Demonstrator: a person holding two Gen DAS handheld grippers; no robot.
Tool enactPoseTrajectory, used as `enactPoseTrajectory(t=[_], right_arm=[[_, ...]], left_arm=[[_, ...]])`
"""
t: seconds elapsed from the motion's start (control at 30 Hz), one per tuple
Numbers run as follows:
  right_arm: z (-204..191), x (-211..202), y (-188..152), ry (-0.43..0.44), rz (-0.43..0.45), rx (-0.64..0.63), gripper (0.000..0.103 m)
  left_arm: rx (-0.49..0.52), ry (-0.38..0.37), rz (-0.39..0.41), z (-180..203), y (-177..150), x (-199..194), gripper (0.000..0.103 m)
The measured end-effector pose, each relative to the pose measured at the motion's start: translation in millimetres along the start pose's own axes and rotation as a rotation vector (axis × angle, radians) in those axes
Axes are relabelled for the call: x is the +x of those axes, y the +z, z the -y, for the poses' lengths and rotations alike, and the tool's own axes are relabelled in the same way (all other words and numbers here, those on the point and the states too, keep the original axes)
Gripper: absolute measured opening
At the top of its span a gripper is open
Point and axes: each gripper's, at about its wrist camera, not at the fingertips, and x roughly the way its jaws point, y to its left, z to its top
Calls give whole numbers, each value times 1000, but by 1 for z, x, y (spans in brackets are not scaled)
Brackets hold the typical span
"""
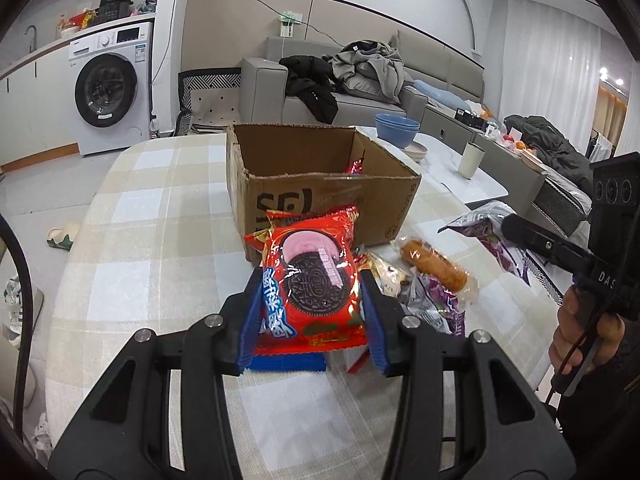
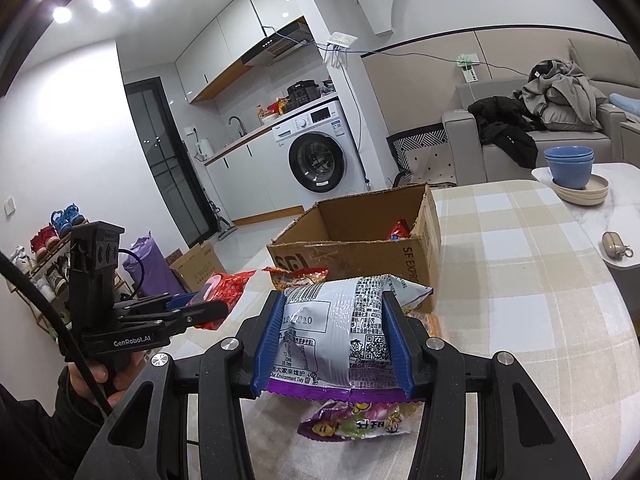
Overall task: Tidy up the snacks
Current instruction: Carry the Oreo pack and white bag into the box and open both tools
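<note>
Left claw: we see the left claw clamped on a red cookie packet, one blue pad against each long side of the wrapper.
Cookie packet: it sits between our pads and sticks out forward past the tips, toward the cardboard box; we cannot tell whether it is clear of the packets under it.
Right claw: we see the right claw gripping a silver and purple snack bag across its middle, printed back facing the camera.
Snack bag: it bulges out ahead of the pads, and its purple lower edge hangs just behind them.
Loose snacks: a purple packet lies on the checked surface beneath our right claw; a wrapped orange pastry lies right of the left claw.
Box: open-topped, just beyond both claws, with a red packet inside.
</note>
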Motion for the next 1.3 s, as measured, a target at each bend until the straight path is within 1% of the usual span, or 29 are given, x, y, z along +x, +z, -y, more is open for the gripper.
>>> enactPoseTrajectory(t=[0.3, 0.67, 0.83, 0.93, 1.3], right_arm=[[0, 12, 20, 9, 18, -12, 48], [3, 34, 45, 13, 19, -17, 48], [4, 47, 57, 16, 20, -25, 48], [6, 56, 62, 15, 15, -19, 48], [17, 88, 74, 7, -16, -1, 48]], left_arm=[[-1, -7, 27, 0, 30, 17, 41], [9, 9, 48, 1, 68, 42, 41], [7, 11, 47, -1, 83, 54, 41], [7, 13, 45, -1, 83, 54, 41], [-8, 31, 15, -16, 112, 90, 41]])
